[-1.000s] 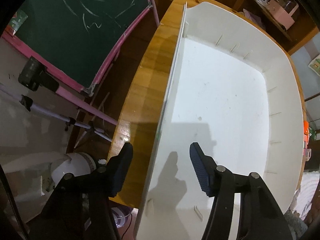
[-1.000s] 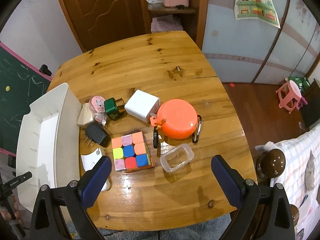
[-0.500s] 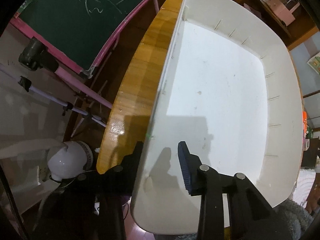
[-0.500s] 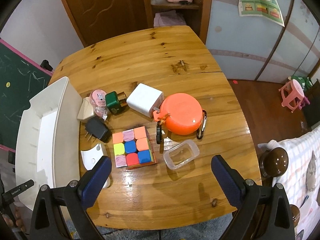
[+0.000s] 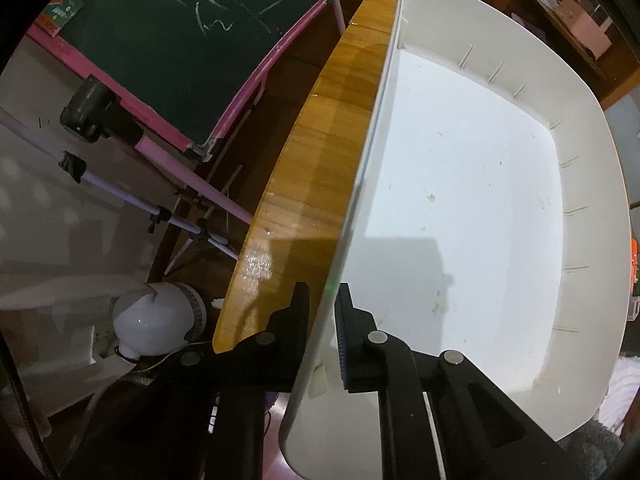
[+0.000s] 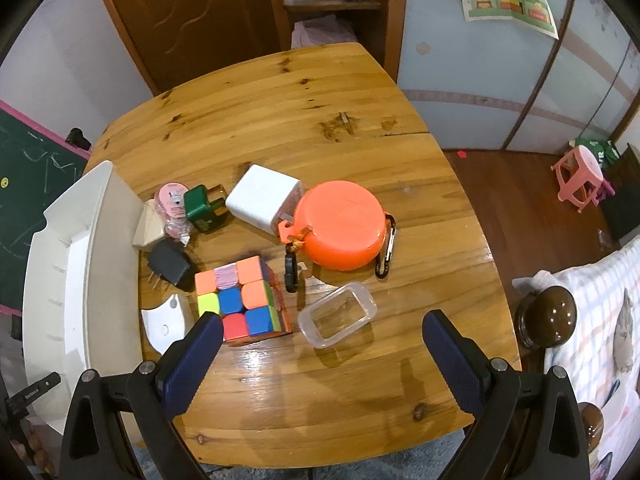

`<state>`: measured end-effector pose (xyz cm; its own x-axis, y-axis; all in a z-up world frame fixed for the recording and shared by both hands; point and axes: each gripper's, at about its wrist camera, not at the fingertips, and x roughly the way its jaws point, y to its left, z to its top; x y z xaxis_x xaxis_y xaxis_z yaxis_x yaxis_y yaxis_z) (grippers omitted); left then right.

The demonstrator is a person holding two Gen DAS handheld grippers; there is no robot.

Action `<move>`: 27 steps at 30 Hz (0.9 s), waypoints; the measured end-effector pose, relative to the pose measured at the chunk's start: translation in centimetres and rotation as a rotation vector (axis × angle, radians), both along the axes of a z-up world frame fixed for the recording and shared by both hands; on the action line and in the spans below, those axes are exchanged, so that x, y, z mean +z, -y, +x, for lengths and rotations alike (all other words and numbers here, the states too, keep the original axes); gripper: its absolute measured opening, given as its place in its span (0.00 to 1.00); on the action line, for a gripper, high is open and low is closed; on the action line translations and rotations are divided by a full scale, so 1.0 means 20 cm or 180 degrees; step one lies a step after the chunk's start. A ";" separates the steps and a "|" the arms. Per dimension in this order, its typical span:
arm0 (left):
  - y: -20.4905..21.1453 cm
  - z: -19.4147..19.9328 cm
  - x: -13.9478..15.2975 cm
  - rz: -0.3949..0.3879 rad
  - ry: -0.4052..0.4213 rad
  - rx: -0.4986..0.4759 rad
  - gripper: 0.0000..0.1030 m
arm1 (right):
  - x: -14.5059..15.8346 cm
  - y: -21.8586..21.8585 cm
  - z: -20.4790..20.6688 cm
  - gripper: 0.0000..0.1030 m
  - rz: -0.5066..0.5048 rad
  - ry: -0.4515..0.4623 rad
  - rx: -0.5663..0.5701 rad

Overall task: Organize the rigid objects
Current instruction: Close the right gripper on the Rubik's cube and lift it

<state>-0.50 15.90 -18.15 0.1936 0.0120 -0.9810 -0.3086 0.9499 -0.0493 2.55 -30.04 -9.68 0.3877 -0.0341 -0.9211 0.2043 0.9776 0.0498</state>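
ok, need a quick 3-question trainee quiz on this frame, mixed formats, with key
1. True or false: the white bin already holds the puzzle cube.
2. Which part of the bin does the left gripper straddle? A) far wall B) near-side wall C) floor
3. Fill in: the right gripper hovers with its jaws ____ above the wooden table.

Key: 1 false, the bin is empty and the cube sits on the table. 2 B, one finger each side, jaws just closing in. 3 open.
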 end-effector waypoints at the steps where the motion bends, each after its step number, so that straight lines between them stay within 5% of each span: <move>1: 0.00 0.01 0.00 0.0006 0.0006 -0.0001 0.13 | -0.01 0.01 0.00 0.97 0.0001 -0.0005 -0.0005; 21: 0.00 0.04 -0.04 -0.0118 0.0133 0.0026 0.12 | -0.15 -0.20 0.08 0.97 -0.0064 0.0024 0.0569; 27: 0.00 0.04 -0.09 -0.0163 0.0082 0.0010 0.12 | -0.20 -0.30 0.10 0.86 -0.0381 0.0025 0.0721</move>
